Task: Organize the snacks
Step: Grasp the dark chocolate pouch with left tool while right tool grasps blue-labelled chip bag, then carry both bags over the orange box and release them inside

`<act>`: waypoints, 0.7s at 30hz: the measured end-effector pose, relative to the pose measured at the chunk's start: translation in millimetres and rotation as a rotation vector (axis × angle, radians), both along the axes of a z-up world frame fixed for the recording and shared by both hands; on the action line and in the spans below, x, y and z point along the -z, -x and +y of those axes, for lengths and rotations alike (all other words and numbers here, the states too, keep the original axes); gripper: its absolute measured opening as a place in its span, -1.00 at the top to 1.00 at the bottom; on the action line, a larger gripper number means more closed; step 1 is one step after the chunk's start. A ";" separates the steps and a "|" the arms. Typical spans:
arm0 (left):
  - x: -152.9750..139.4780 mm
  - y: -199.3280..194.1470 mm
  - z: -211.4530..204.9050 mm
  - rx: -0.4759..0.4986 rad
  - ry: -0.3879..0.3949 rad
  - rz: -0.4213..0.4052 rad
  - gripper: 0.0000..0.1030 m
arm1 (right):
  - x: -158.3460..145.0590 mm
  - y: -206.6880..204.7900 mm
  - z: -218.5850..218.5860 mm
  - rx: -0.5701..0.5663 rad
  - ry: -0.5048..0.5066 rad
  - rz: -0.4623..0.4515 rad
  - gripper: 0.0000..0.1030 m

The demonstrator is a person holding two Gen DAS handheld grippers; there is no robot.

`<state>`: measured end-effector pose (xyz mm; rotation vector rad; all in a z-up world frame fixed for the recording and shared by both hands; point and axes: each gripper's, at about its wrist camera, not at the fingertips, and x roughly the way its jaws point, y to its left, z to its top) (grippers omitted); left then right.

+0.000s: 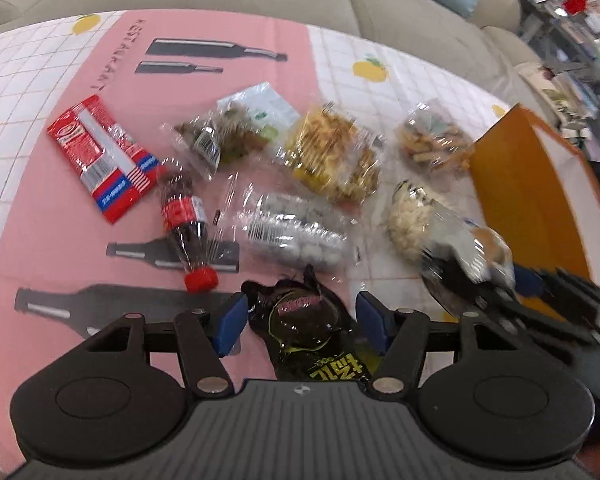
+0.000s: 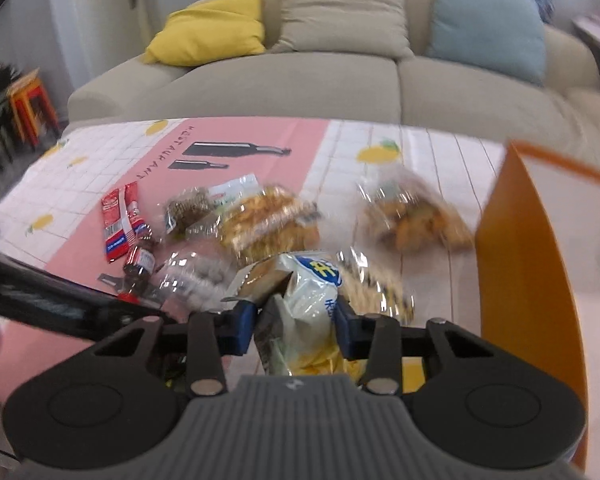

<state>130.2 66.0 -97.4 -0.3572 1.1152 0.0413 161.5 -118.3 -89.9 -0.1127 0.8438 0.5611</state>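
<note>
My left gripper [image 1: 302, 322] stands open low over the table. A black snack packet [image 1: 300, 316] with a pink label lies between its blue pads, and I see no pad pressing on it. My right gripper [image 2: 296, 326] is shut on a white and yellow snack bag [image 2: 312, 304] with a blue logo, lifted a little above the other snacks. In the left wrist view that bag [image 1: 464, 248] and the right gripper [image 1: 540, 292] show blurred at the right. An open orange box [image 2: 520, 248] stands just right of the held bag.
Loose on the pink and white tablecloth [image 1: 40, 240] lie a red packet [image 1: 100, 156], a small cola bottle [image 1: 186, 224], a clear bag of white balls [image 1: 292, 232] and several clear snack bags [image 1: 332, 156]. A beige sofa [image 2: 340, 84] runs behind the table.
</note>
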 end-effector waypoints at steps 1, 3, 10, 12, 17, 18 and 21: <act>3.0 0.0 -3.4 0.000 -0.010 0.003 -0.41 | 0.8 5.3 -4.3 0.013 -0.002 0.008 0.25; 9.4 -0.1 -9.6 -0.004 -0.027 0.011 -0.41 | 4.7 14.4 -12.5 0.032 -0.002 0.026 0.25; 25.7 -1.7 -14.7 -0.048 -0.034 0.012 -0.27 | 13.3 23.7 -24.0 0.051 -0.034 0.063 0.25; 25.9 -0.6 -16.7 -0.047 -0.045 -0.001 -0.24 | 13.6 23.2 -24.0 0.051 -0.043 0.069 0.25; 25.0 2.8 -25.1 -0.033 -0.087 -0.020 -0.19 | 14.6 25.2 -23.0 0.039 -0.035 0.058 0.25; 24.8 3.4 -26.9 -0.029 -0.097 -0.026 -0.17 | 15.1 25.1 -22.4 0.039 -0.035 0.058 0.25; 25.2 6.1 -32.3 -0.009 -0.121 -0.055 -0.13 | 16.0 25.2 -21.5 0.036 -0.032 0.056 0.25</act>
